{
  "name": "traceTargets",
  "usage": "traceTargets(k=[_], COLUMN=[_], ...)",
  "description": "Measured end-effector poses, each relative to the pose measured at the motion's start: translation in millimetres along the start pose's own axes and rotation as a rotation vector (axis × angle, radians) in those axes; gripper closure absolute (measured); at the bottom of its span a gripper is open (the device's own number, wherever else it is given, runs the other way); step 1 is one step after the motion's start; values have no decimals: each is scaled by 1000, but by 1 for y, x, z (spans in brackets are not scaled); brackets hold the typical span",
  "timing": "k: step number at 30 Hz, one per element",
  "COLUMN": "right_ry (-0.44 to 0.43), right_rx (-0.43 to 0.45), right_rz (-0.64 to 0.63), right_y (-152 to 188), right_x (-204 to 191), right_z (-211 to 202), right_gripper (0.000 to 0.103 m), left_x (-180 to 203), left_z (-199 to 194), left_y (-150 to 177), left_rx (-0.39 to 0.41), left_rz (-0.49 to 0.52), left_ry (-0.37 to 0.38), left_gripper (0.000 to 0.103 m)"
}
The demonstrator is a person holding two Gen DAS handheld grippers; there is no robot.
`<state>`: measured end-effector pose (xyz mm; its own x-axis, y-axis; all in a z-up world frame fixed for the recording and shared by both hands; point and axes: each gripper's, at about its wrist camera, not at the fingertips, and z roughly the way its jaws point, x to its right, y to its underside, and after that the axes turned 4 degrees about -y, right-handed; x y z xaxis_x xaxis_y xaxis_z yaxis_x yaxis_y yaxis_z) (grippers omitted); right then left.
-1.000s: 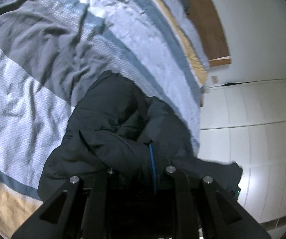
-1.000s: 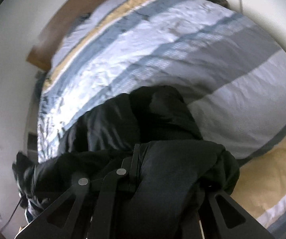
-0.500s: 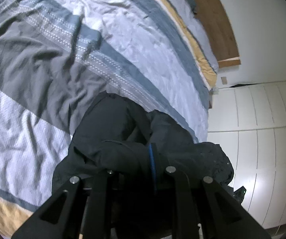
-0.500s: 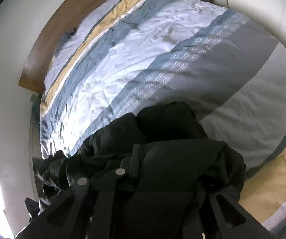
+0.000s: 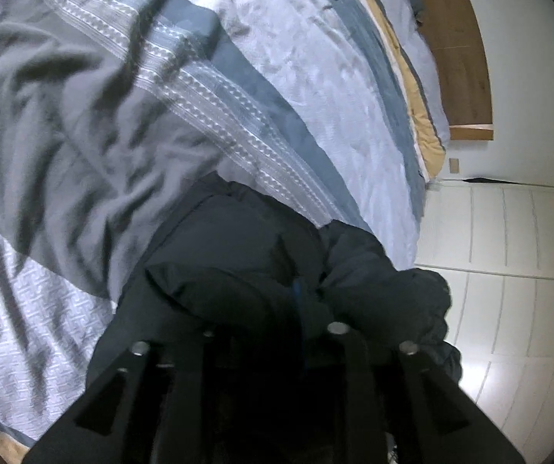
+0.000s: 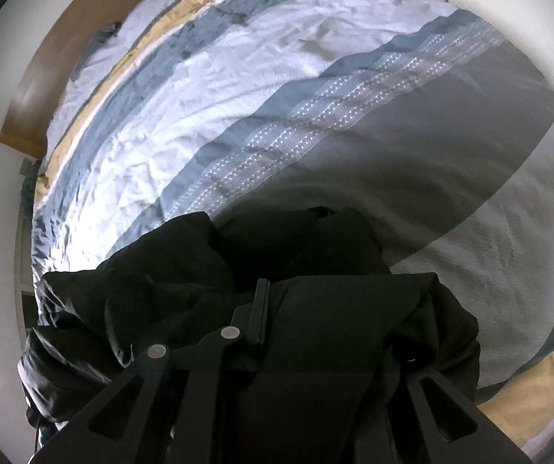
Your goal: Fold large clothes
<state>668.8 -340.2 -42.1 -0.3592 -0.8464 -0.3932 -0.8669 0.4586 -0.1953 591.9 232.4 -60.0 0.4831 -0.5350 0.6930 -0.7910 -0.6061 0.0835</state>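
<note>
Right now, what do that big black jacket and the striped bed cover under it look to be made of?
Black jacket: probably smooth synthetic shell, padded; it puffs in soft rolls with a faint sheen. Striped bed cover: matte woven cloth, likely cotton; fine creases, no shine.

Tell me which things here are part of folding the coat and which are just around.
Part of the job:
black coat, bunched on the bed
left hand-held gripper
right hand-held gripper, pinching the coat

Just around:
striped bedcover
wooden headboard
white cupboard doors
</note>
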Motion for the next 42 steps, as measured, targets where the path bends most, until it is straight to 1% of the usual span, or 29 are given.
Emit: traceTargets(k=[1,3,4,6,9,10,11,12,14,15,17,20,21,27,28,30,31,33,35,36,39,40,42], right_ry=[2,7,11,16,10,3,-11,-19,-40,-43,-42,-49,-52,-72,-72,-72,-75,-80,-76,-78,-83,-85,-86], right_rx=[-3,-7,-9,-7,4,9,16,26,41,51,67,72,76,87,93,103,104,104,108,109,125,131,140], right_rz=[4,4,2,2,9,15,22,27,26,19,0,-16,-20,-41,-44,-47,-48,-59,-76,-84,-112,-121,-132], right_y=[-1,-1,0,1,1,1,0,-1,-4,-4,-6,-6,-4,6,7,9,10,13,15,16,21,23,26], right_x=[0,-1,-2,-4,-6,-7,-8,-9,-14,-17,-25,-32,-33,-32,-32,-31,-31,-35,-38,-40,-47,-48,-49], right_z=[2,4,4,3,0,-2,-5,-9,-18,-22,-32,-41,-43,-58,-61,-66,-68,-70,-74,-76,-85,-88,-93], right_gripper=[90,88,86,82,71,60,47,42,9,5,3,3,2,2,2,1,1,1,1,1,1,1,1], left_x=[1,4,6,11,17,18,18,18,19,20,21,19,16,5,4,5,6,10,11,8,-9,-13,-16], left_z=[-1,-7,-10,-20,-39,-45,-51,-58,-69,-74,-81,-92,-95,-108,-108,-105,-103,-103,-108,-112,-125,-128,-127], left_y=[-2,-4,-4,-4,-4,-4,-3,-4,-2,-1,3,7,9,20,21,26,30,34,37,37,39,39,42], left_rx=[-6,-15,-19,-21,-19,-22,-25,-28,-27,-29,-29,-24,-24,-34,-38,-65,-79,-86,-76,-64,-10,-2,-27], left_rz=[1,-4,-7,-2,2,-5,-12,-26,-41,-47,-60,-121,-162,-286,-295,-298,-285,-258,-243,-253,-331,-345,-335], left_ry=[19,40,48,66,104,119,130,149,169,178,194,257,296,395,390,346,330,323,335,353,423,426,360], left_gripper=[68,57,56,49,42,42,40,39,39,37,34,31,29,28,28,28,28,28,28,28,28,28,28])
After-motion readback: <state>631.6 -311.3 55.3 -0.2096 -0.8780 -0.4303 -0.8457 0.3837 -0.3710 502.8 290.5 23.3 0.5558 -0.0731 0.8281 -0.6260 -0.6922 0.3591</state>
